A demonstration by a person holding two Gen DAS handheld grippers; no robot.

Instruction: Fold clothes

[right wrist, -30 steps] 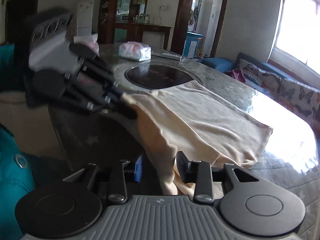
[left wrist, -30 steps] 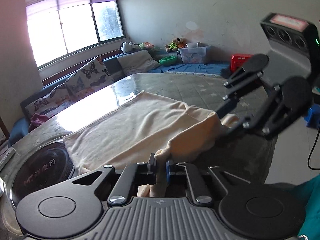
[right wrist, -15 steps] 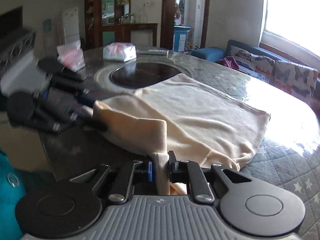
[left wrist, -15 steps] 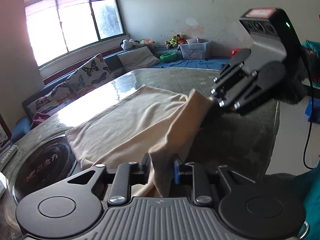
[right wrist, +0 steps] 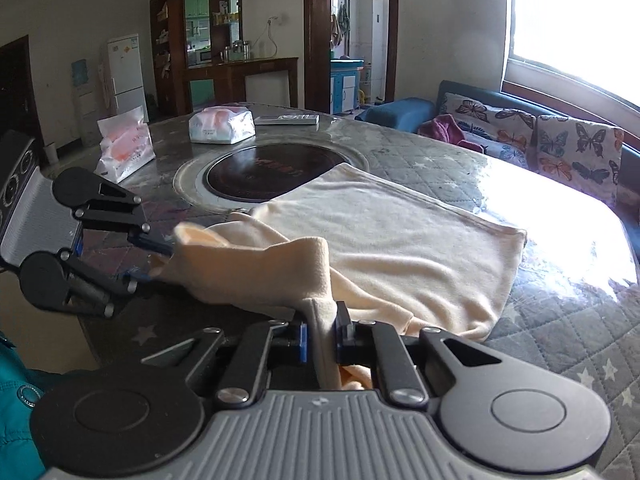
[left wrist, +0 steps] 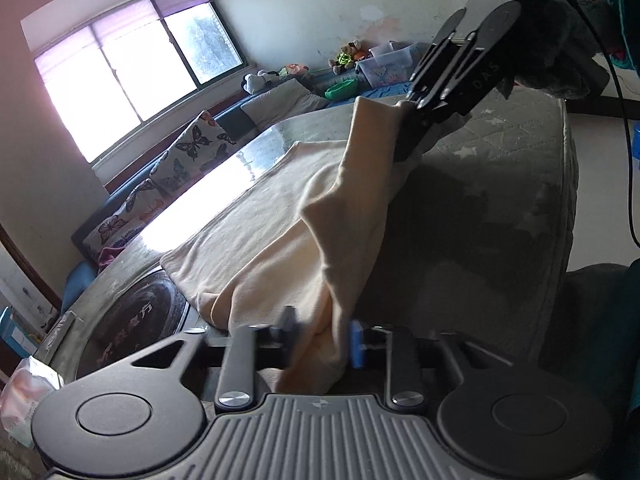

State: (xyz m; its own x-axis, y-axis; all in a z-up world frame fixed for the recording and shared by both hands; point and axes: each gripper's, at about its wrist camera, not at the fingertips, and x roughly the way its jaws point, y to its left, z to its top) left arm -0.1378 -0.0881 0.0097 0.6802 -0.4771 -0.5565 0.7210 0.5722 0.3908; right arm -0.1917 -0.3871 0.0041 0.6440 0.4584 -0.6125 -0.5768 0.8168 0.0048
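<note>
In the left wrist view we see the left gripper (left wrist: pixel 320 336) with its jaws closed on a bunched corner of the cream garment (left wrist: pixel 256 240), the cloth running up out of the pinch in a raised ridge. The right gripper (right wrist: pixel 320 332) does the same in its own view, its jaws clamped on a narrow fold of the same cloth. Each camera also catches the other tool: the left view shows the right gripper high at the upper right, lifting an edge of the garment off the bench (left wrist: pixel 500 200), while the right view shows the left gripper at the left edge, holding its corner just above the bench surface. Between the two grips the near edge hangs lifted and folded over; the rest of the garment lies flat across the quilted, star-patterned bench cover. Only the right view shows us two tissue packs (right wrist: pixel 222 124), a flat remote-like object (right wrist: pixel 286 120) and a white fridge (right wrist: pixel 126 72) beyond the round dark inset plate (right wrist: pixel 264 176) at the garment's far corner. Only the left view shows us the wide window (left wrist: pixel 136 76), soft toys (left wrist: pixel 348 54) and a clear storage box (left wrist: pixel 386 66) against the far wall. Both views show the butterfly cushions (right wrist: pixel 560 148) on the sofa.
</note>
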